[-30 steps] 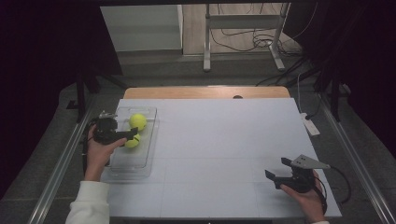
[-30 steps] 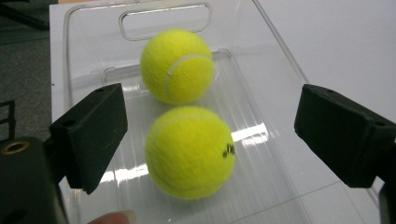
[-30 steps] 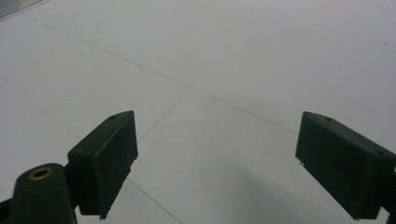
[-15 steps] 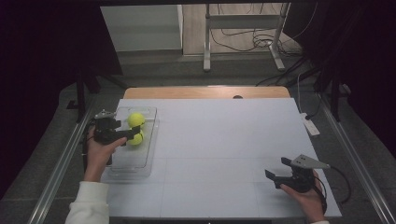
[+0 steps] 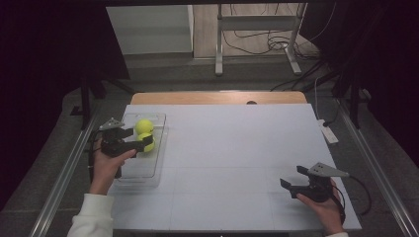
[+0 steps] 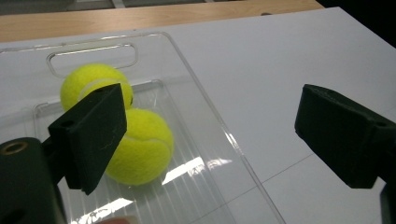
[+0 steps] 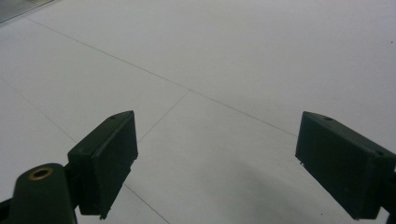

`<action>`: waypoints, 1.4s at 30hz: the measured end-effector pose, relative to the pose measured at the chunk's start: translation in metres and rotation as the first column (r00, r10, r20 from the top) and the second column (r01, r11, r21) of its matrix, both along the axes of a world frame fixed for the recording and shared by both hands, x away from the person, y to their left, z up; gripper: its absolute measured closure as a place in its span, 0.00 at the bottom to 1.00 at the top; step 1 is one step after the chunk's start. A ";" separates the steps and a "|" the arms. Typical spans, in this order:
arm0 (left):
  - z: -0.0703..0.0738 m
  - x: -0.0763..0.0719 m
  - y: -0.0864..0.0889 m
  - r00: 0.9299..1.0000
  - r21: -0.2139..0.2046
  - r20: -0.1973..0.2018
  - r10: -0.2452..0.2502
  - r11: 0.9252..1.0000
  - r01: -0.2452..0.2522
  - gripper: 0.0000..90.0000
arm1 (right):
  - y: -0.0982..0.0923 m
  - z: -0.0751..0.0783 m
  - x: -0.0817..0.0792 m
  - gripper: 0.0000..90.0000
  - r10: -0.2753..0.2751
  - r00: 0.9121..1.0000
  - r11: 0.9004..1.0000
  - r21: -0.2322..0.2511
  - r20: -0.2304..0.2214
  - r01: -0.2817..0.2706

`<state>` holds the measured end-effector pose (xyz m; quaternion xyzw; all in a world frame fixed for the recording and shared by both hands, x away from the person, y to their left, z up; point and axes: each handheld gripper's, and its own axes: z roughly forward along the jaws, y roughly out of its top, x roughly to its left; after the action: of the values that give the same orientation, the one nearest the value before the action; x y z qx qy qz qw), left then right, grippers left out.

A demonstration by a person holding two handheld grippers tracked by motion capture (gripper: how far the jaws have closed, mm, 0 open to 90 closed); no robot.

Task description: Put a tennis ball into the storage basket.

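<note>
At the table's left side, the left gripper (image 5: 140, 143) hangs over the clear plastic tray (image 6: 201, 112), its jaws spread wide with nothing between them after just closing a little. Two fuzzy yellow tennis balls (image 6: 140, 144) lie touching inside the tray. Far right, over the bare white tabletop (image 5: 237, 148), the right gripper (image 5: 292, 180) gapes wide, holding nothing.

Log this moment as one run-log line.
left gripper: open, over tray, nothing held | balls: two, touching, in tray | right gripper: open over table
</note>
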<state>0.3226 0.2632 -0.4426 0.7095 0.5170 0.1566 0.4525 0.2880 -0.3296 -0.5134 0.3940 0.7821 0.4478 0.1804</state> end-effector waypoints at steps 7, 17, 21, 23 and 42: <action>-0.001 -0.008 -0.007 0.999 0.011 0.027 -0.030 0.999 0.030 0.11 | -0.004 0.001 -0.002 0.15 -0.007 1.000 1.000 0.012 0.003 0.007; -0.008 -0.039 -0.018 0.995 0.009 0.061 -0.077 0.997 0.076 0.12 | 0.001 0.001 -0.003 0.15 0.014 1.000 1.000 -0.005 0.004 -0.014; -0.016 -0.052 -0.018 0.995 0.019 0.066 -0.072 0.997 0.071 0.12 | 0.001 0.003 -0.005 0.15 0.012 1.000 1.000 0.003 0.010 -0.012; -0.019 -0.055 -0.018 0.995 0.015 0.063 -0.071 0.997 0.070 0.12 | 0.001 0.005 -0.007 0.15 0.011 1.000 1.000 0.008 0.015 -0.011; -0.054 -0.091 -0.048 0.984 0.057 0.065 -0.169 0.985 0.165 0.12 | 0.000 0.010 -0.013 0.15 0.013 0.999 1.000 0.022 0.032 -0.014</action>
<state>0.2317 0.2156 -0.4962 0.7560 0.4355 0.1560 0.4631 0.2752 -0.3293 -0.5035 0.3836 0.7766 0.4640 0.1855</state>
